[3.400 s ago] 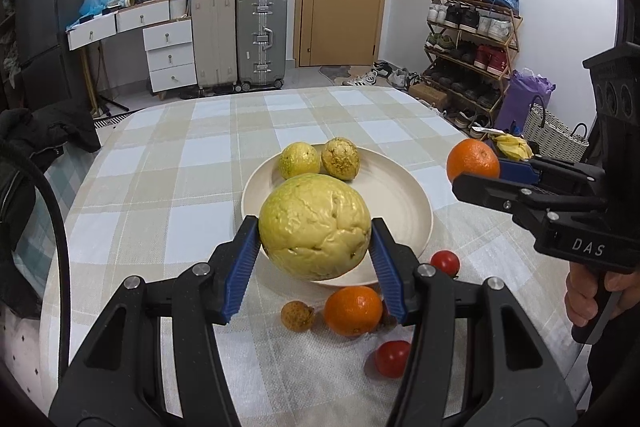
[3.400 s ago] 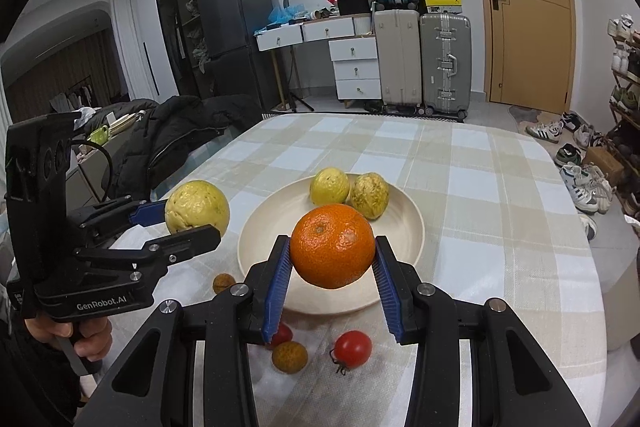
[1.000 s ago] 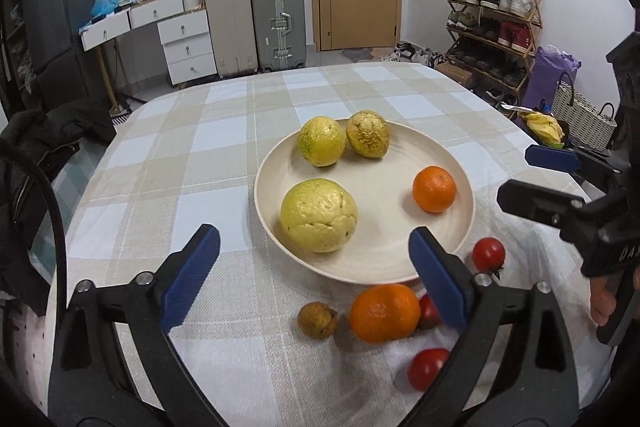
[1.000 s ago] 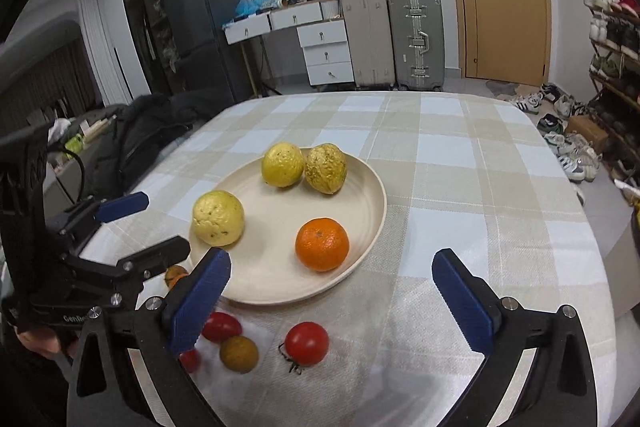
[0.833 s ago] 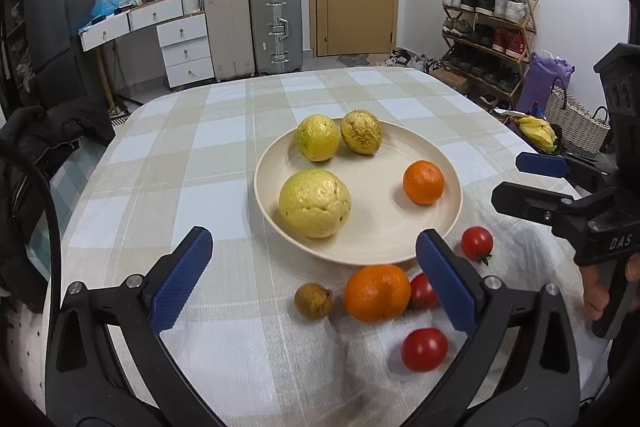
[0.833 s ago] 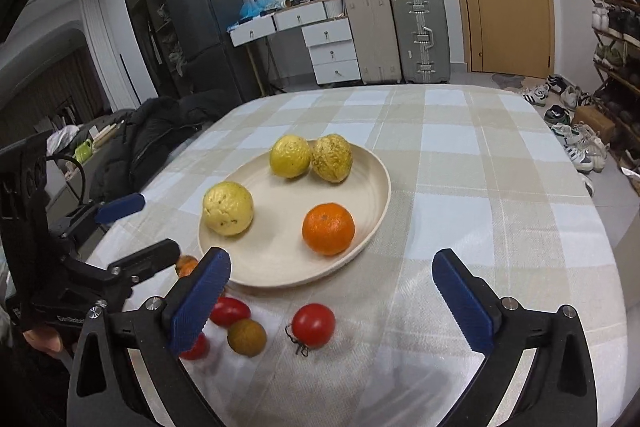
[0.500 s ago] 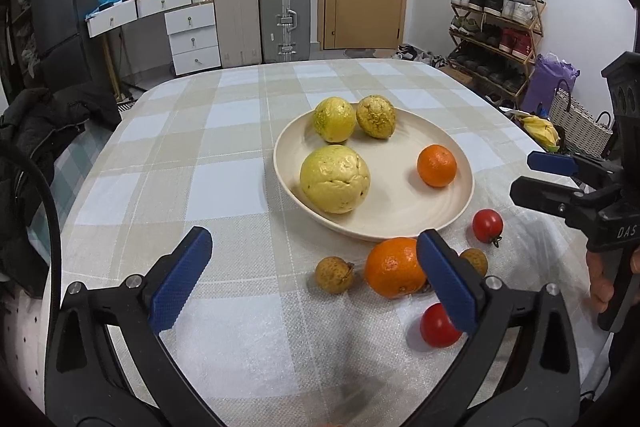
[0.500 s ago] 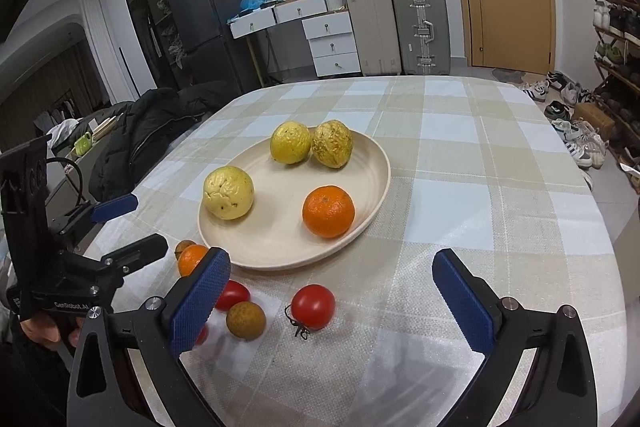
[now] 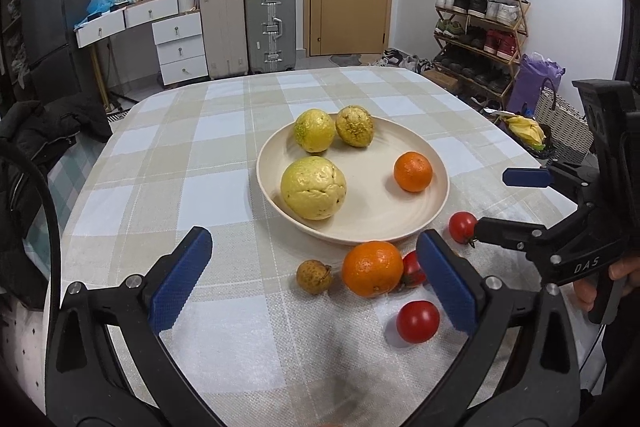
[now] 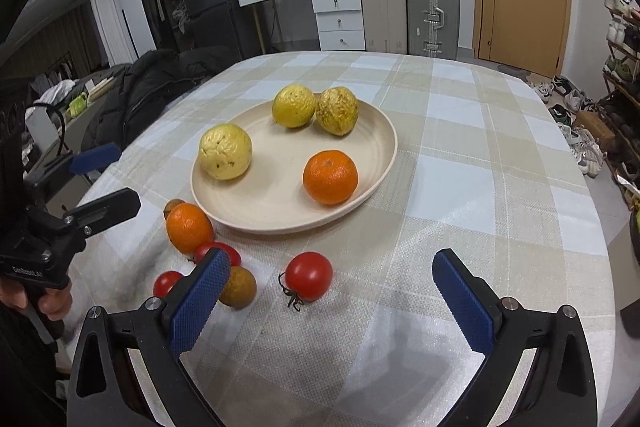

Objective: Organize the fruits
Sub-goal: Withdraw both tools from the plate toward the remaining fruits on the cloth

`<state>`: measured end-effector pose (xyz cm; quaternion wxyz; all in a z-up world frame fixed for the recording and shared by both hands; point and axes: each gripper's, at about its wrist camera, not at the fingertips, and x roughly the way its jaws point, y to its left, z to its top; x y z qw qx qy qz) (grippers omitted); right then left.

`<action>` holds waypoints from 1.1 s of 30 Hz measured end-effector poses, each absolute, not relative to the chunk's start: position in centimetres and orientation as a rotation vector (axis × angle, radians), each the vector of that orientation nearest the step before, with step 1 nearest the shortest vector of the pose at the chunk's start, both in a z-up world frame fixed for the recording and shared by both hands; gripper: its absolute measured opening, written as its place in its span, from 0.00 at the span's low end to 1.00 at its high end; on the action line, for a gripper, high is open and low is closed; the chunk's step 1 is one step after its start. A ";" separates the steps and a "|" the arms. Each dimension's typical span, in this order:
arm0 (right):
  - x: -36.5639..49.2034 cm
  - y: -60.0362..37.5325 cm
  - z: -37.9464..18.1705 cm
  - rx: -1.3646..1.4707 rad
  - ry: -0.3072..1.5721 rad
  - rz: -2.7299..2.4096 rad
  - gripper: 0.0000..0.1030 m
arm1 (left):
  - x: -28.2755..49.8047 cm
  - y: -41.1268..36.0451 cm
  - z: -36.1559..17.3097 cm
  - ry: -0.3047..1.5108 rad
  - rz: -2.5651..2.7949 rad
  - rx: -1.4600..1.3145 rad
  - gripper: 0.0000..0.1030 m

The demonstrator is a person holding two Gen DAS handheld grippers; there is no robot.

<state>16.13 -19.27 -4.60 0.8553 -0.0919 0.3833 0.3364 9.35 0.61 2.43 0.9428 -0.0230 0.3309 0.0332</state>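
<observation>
A cream plate (image 9: 400,219) (image 10: 280,211) on the checked tablecloth holds a large yellow fruit (image 9: 313,187) (image 10: 225,157), two smaller yellow fruits (image 9: 315,130) (image 10: 294,106) and an orange (image 9: 413,171) (image 10: 330,177). In front of the plate lie a second orange (image 9: 372,268) (image 10: 189,228), a small brown fruit (image 9: 314,276) (image 10: 238,286) and three tomatoes (image 9: 418,321) (image 10: 309,276). My left gripper (image 9: 316,283) is open and empty, near the loose orange. My right gripper (image 10: 332,303) is open and empty, near the tomatoes.
The table edge runs close on the right in the left wrist view, with a shoe rack (image 9: 480,27) beyond. A dark jacket (image 10: 152,87) lies on a chair at the table's left. Suitcases (image 9: 270,27) and drawers stand at the back wall.
Both grippers have let go of their fruits onto the plate, opened wide and drawn back toward the loose fruits in front of the plate.
</observation>
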 end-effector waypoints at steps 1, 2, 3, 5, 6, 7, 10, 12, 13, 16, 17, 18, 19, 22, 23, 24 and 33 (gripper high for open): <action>16.1 -19.2 -4.7 -0.202 0.809 0.706 1.00 | 9.4 0.6 2.4 0.681 0.066 -0.044 0.99; 16.1 -19.1 -4.8 -0.214 0.813 0.704 1.00 | 9.5 0.6 2.2 0.689 0.066 -0.042 0.99; 16.0 -19.0 -4.8 -0.221 0.816 0.704 1.00 | 9.5 0.7 2.1 0.695 0.066 -0.044 0.99; 16.0 -18.9 -5.0 -0.224 0.822 0.706 1.00 | 9.6 0.9 1.8 0.704 0.064 -0.060 0.99; 16.0 -19.0 -5.0 -0.216 0.827 0.710 1.00 | 9.7 1.0 1.7 0.711 0.061 -0.070 0.99; 16.1 -19.0 -5.1 -0.208 0.841 0.714 1.00 | 9.8 1.1 1.5 0.721 0.057 -0.075 0.99; 16.4 -19.1 -5.5 -0.190 0.866 0.716 1.00 | 10.0 1.2 1.1 0.734 0.043 -0.083 0.99; 16.5 -19.1 -5.8 -0.187 0.875 0.720 1.00 | 10.2 1.0 0.7 0.743 0.032 -0.078 0.99; 16.7 -19.1 -6.0 -0.192 0.884 0.713 1.00 | 10.4 1.0 0.4 0.748 0.034 -0.071 0.99; 16.9 -19.3 -6.5 -0.184 0.900 0.711 1.00 | 10.8 1.0 -0.4 0.778 0.033 -0.063 0.99; 17.0 -19.4 -6.6 -0.176 0.906 0.723 0.99 | 10.9 1.1 -0.6 0.785 0.034 -0.069 0.99; 17.0 -19.5 -6.6 -0.161 0.909 0.738 0.99 | 11.0 1.2 -0.7 0.789 0.033 -0.076 0.99; 17.0 -19.6 -6.6 -0.152 0.909 0.750 0.99 | 11.1 1.5 -0.9 0.794 0.030 -0.086 0.99; 17.0 -19.6 -6.6 -0.132 0.912 0.775 0.96 | 11.1 2.0 -1.0 0.790 0.027 -0.100 0.99; 16.9 -19.6 -6.6 -0.130 0.916 0.785 0.90 | 11.1 2.2 -1.0 0.789 0.029 -0.096 0.99; 17.0 -19.5 -6.7 -0.127 0.922 0.796 0.81 | 11.1 2.3 -1.0 0.791 0.034 -0.093 0.99; 16.7 -19.3 -6.8 -0.133 0.916 0.800 0.55 | 11.4 3.6 -1.2 0.818 0.051 -0.072 0.99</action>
